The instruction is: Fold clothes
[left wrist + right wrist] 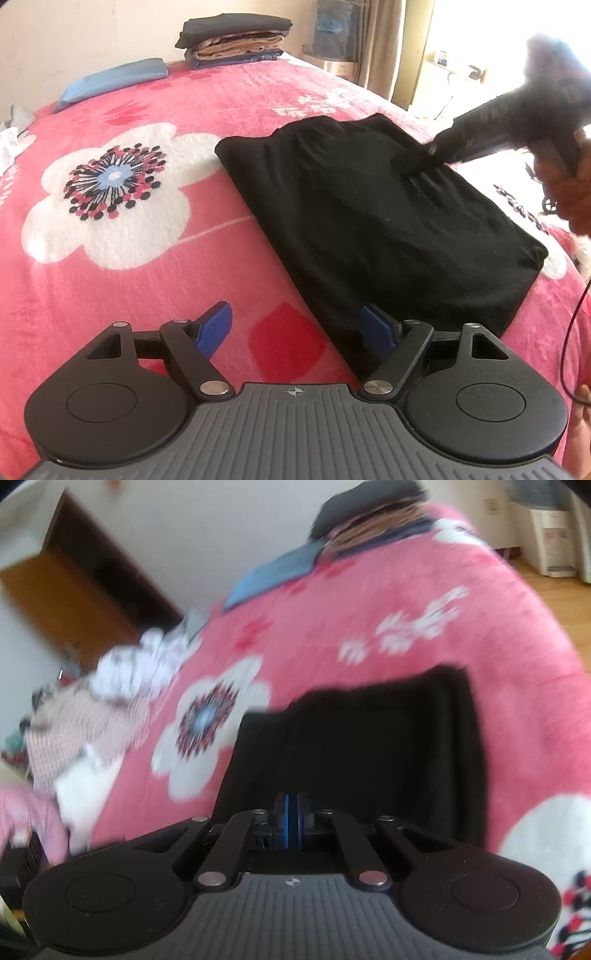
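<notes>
Pink blanket (pixel 122 288) with white flower prints covered the whole bed and served as the work surface. Nearest the left wrist camera, the left gripper (pixel 297 326) hovered with its blue pads spread wide, gripping nothing; its right pad sat over the near corner of the black garment (pixel 369 229), its left pad over bare blanket. The garment lay flat as a folded rectangle, its long left edge straight and running diagonally away, its near right corner close to the bed's edge. Bare blanket stretched to the left of that edge, giving open room around the large white flower (pixel 110 199). On the garment's far right part, the right gripper (pixel 415 160) pressed down, blurred; the right wrist view showed its pads (pixel 283 819) closed together, with no cloth visibly between them. Loose white and patterned laundry (pixel 122 686) lay heaped at the bed's left side. Farthest off, a blue item (pixel 114 79) and a stack (pixel 232 40) of folded clothes rested by the wall.
</notes>
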